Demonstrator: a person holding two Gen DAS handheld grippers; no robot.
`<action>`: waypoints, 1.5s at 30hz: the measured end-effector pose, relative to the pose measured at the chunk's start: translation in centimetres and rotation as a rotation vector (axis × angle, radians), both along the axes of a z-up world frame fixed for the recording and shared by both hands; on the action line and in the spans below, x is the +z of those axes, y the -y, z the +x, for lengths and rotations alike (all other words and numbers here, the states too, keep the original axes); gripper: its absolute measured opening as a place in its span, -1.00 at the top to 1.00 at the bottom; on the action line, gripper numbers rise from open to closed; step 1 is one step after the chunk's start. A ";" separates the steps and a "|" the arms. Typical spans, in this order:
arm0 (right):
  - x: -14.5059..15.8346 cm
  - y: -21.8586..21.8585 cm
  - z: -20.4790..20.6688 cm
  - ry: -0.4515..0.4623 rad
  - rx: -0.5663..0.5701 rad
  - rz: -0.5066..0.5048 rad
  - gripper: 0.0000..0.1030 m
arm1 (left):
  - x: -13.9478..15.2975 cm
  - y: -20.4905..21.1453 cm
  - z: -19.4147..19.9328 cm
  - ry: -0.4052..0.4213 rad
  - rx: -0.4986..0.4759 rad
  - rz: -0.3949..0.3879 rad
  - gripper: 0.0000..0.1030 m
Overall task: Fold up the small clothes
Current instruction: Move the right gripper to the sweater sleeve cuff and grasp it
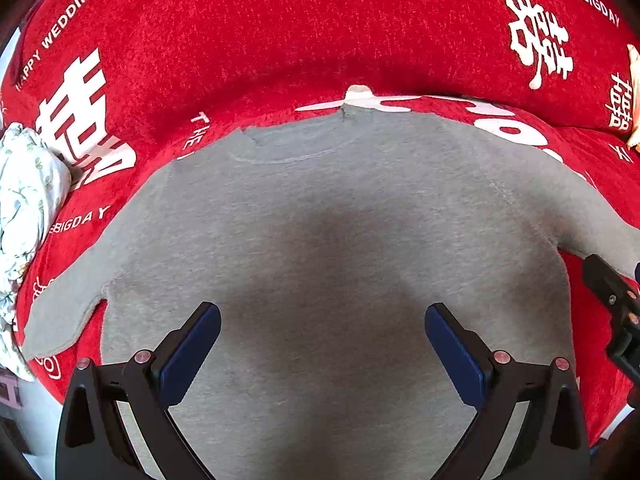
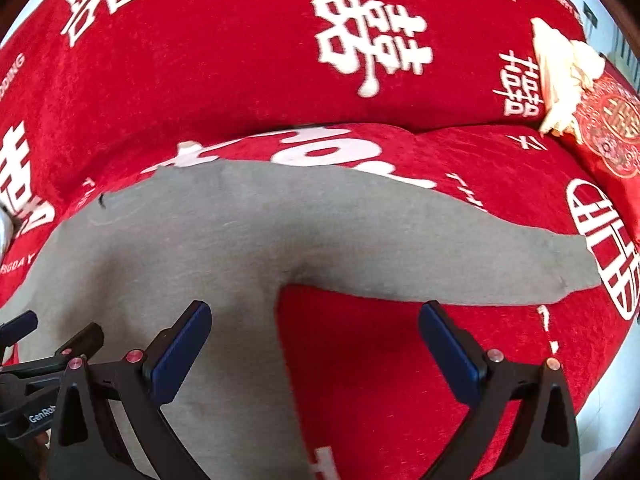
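A small grey long-sleeved top (image 1: 328,216) lies flat on a red sofa cover (image 1: 224,40), neckline away from me, both sleeves spread out. My left gripper (image 1: 322,320) is open and empty, hovering over the middle of the top's body. My right gripper (image 2: 314,320) is open and empty, above the top's right side, just below the armpit where the right sleeve (image 2: 460,264) runs out to the right. The right gripper's edge (image 1: 612,304) shows at the far right of the left wrist view, and the left gripper (image 2: 36,352) at the far left of the right wrist view.
The red sofa cover (image 2: 224,60) carries white characters and lettering, with the backrest rising behind the top. A white floral cloth bundle (image 1: 24,200) lies at the left. A cream cloth (image 2: 560,76) and a red embroidered cushion (image 2: 612,132) lie at the right.
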State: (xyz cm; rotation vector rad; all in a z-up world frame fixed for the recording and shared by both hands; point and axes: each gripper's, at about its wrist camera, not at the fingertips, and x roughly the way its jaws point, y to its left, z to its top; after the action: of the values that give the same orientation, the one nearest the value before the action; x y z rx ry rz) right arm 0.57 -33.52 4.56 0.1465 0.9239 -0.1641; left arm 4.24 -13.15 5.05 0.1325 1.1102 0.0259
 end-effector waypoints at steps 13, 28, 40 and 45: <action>-0.1 4.6 -0.8 0.020 -0.069 -0.033 -1.00 | 0.3 3.1 0.5 0.006 -0.028 0.009 -0.99; -0.8 11.0 -2.5 0.017 -0.173 -0.055 -1.00 | -0.1 7.3 0.7 0.000 -0.074 0.020 -0.99; -1.1 16.4 -4.2 0.021 -0.270 -0.118 -1.00 | -0.1 11.9 1.3 0.009 -0.140 0.019 -0.99; -1.2 18.4 -5.0 0.033 -0.311 -0.150 -1.00 | 0.1 13.5 1.6 0.024 -0.170 0.002 -0.99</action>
State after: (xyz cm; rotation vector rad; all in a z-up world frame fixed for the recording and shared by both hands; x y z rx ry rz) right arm -4.39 -51.95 3.33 0.1526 0.8486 -0.5170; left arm 5.81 -26.63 5.10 0.2275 1.0716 -0.1227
